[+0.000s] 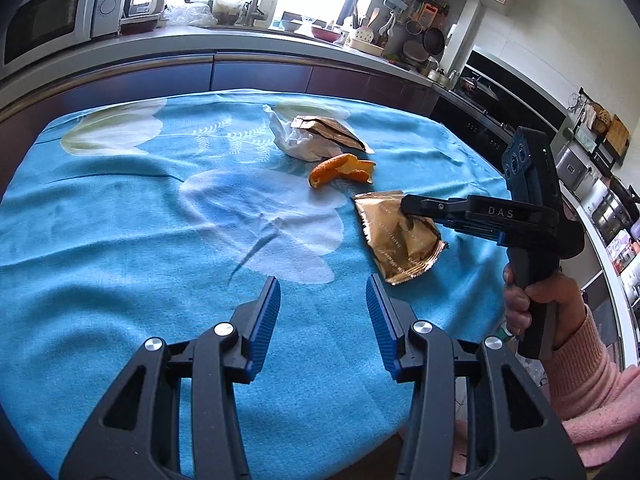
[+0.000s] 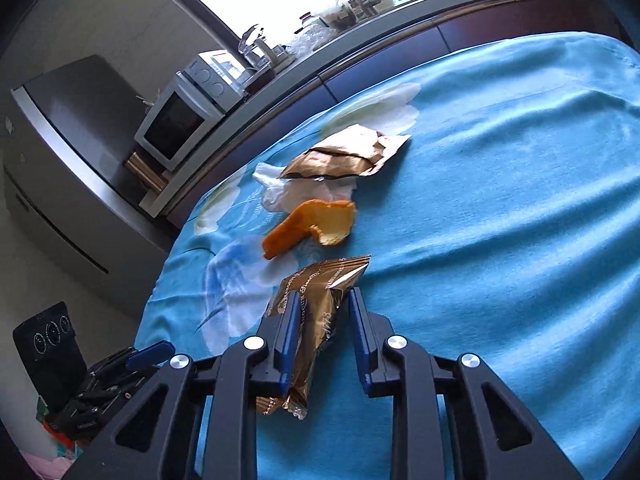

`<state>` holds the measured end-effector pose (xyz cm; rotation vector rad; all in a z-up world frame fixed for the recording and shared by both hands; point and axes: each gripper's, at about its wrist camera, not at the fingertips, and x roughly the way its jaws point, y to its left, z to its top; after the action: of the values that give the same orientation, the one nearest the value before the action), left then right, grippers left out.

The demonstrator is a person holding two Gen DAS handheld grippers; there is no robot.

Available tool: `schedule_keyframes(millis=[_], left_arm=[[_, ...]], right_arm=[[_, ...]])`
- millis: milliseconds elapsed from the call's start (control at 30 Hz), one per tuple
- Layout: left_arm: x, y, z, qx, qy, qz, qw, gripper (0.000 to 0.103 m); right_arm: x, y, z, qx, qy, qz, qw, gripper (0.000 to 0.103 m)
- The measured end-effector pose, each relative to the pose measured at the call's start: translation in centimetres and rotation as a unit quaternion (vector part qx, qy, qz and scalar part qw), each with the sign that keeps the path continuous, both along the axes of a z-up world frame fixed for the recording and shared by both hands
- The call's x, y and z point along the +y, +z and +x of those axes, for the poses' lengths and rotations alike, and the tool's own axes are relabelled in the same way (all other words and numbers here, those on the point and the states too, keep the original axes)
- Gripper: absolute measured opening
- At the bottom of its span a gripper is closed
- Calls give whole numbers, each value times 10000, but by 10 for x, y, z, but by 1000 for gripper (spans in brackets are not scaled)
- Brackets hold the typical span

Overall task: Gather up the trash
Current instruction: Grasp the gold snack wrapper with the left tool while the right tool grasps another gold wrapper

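A gold foil wrapper (image 1: pixel 400 236) lies on the blue tablecloth (image 1: pixel 120 220). My right gripper (image 2: pixel 324 312) is open, its jaws on either side of this wrapper (image 2: pixel 320 308); the left blue pad touches it, the right pad stands apart. It reaches in from the right in the left wrist view (image 1: pixel 408 210). Beyond lie an orange peel (image 1: pixel 340 170) (image 2: pixel 312 226), a second gold wrapper (image 1: pixel 332 132) (image 2: pixel 348 156) and a crumpled white tissue (image 1: pixel 292 138) (image 2: pixel 276 192). My left gripper (image 1: pixel 323 300) is open and empty above the cloth, near the front edge.
A kitchen counter (image 1: pixel 240 46) with a microwave (image 1: pixel 52 16), bottles and utensils runs behind the table. A stove and shelves (image 1: pixel 592 168) stand at the right. A fridge (image 2: pixel 60 140) stands at the left of the right wrist view.
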<state>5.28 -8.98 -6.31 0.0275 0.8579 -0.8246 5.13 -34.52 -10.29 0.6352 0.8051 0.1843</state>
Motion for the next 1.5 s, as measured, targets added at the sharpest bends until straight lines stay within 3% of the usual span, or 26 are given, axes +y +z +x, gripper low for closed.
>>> schedule_keyframes(millis=[133,267,567,667,833,900,967,1033,1167,1233,1500], left_arm=[[2,-2,2,60,44,2,10000,44],[4,-3,2,74,78,42,9999,45],[-11,-14,7,354,-130,72,9993,51],[-19,-22,10,544,-264,50,9982,51],[-25,-23,12,579,-268,47,9980,52],[-28,-23,12,532,-226,110,9983,46],[-31,-23,13,487,-163,203,9985,37],[-32,-24,14,512,-136,220,9984,22],[-32,-24,15,511,-74,215,9984,11],[-31,-23,15,520,-64,199,9984,9],[-20,-16,13,364,8,139,9992,5]], right_arm=[[33,-2,12,-49,499,159,9986,23],[55,4,22,-108,843,-18,9964,24],[11,17,28,-229,131,-450,9986,35],[-6,15,35,-173,-98,-507,9985,43],[-18,7,55,-38,-101,-382,9992,45],[-18,5,63,14,-52,-385,9992,45],[-15,3,69,76,44,-364,9993,43],[-12,2,71,90,96,-406,9991,32],[-8,2,70,102,219,-425,9988,21],[-6,2,68,84,259,-453,9986,7],[3,9,54,-155,329,-289,9989,3]])
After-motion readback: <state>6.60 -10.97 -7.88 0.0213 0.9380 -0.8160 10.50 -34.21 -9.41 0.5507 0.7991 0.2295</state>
